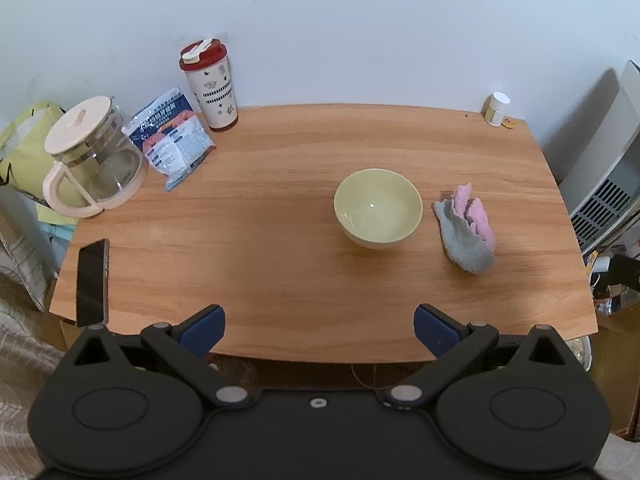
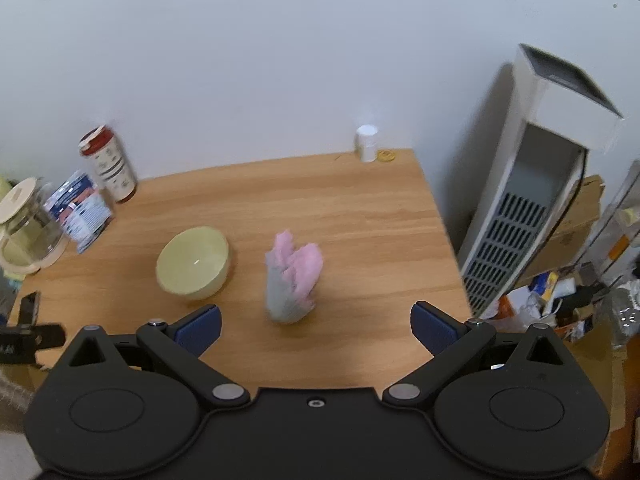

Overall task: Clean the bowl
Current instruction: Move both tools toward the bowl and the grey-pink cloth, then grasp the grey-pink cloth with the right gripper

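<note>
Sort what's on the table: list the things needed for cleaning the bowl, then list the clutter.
For the job:
- yellow-green bowl
- pink and grey cloth
- left gripper and right gripper, both open

Lying about:
- glass jug
- red-lidded tumbler
- blue packet
- phone
- small white bottle

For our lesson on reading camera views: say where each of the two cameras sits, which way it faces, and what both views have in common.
Left wrist: mounted on the left gripper, near the table's front edge, facing the wall; bowl ahead, cloth to its right; its own open blue-padded fingers show.
Right wrist: mounted on the right gripper, over the table's right part, facing the cloth; bowl to the left; open fingers show.
Shared: bowl, cloth, tumbler, glass pitcher, white bottle.
</note>
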`<state>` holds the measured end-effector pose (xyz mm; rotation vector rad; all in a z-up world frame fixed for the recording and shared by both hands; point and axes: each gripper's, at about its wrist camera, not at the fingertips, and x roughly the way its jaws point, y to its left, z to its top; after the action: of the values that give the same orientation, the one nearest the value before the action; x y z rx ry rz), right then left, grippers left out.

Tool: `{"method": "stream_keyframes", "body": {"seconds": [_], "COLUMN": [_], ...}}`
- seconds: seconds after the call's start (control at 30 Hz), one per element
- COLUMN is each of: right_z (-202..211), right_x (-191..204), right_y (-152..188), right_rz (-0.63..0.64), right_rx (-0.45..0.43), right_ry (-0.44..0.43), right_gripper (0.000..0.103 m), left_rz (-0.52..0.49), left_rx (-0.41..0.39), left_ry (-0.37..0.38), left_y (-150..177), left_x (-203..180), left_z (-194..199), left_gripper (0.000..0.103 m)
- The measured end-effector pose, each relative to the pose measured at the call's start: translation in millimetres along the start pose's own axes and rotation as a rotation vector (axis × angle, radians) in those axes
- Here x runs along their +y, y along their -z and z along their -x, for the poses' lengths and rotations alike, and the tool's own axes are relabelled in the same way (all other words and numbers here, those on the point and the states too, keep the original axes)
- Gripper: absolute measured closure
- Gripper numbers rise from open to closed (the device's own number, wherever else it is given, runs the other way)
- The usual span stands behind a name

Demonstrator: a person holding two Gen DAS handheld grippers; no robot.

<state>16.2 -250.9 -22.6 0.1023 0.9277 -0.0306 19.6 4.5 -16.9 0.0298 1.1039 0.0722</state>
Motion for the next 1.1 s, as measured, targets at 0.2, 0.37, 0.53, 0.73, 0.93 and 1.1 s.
{"method": "stream_keyframes", "body": {"seconds": [0.2,0.37,0.53,0.73,0.93,1.1], "right_z": [-4,-8,-14,-22,-30,-49], "right_x": [-8,-28,-35,-42,-36,-23], "right_y": [3,-4,-3,-1,5,10], "right_rz": [-0.016,-0.053,0.002,0.082,0.274,0.474], "right_rx": [0.029,0.034,0.011,-0.021,-0.144,-0.131], "right_ry": [-0.011,-0.008,0.007,0.014,-0.019,-0.078], "right_gripper": [0.0,0.0,0.0,0.0,0.0,0.0], "left_rz": [0.036,0.068,0.105,0.113,0.101,0.091], "left_rx": [-0.004,-0.043,-0.071,-0.069,-0.076,-0.083], "left_ry": [-0.001,-0.006,-0.015,-0.033,-0.031,-0.03], "left_y": [-3,-7,-12,-15,-20,-24], "left_x": [0,1,-1,-5,-6,-7], "left_z": [-3,-2,-4,-17,-37,-53], "left_gripper": [0.0,0.0,0.0,0.0,0.0,0.0]}}
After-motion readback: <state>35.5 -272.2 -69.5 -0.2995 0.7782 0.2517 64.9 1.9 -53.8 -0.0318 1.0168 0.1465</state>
